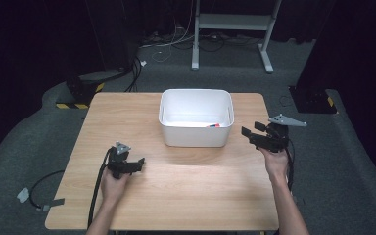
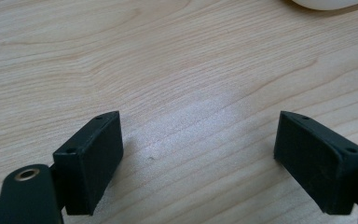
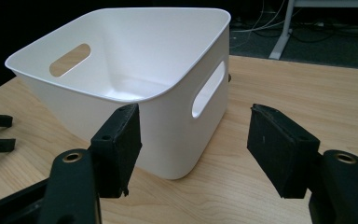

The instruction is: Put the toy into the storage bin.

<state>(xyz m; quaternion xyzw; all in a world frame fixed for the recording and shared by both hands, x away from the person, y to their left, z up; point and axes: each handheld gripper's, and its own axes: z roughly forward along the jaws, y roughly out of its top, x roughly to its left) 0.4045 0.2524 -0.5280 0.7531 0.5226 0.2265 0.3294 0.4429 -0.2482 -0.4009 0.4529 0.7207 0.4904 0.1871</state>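
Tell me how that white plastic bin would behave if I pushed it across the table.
The white bin looks thin-walled and almost empty, so it is probably light. Its smooth plastic base on the wooden table would likely slide rather than grip. It is wider than tall, so a low push probably won't tip it; the walls might flex slightly.

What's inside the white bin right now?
In the high view, the white bin holds a small red-orange item against its near wall, to the right. That wall hides the floor strip beneath it, and what the item is can't be told.
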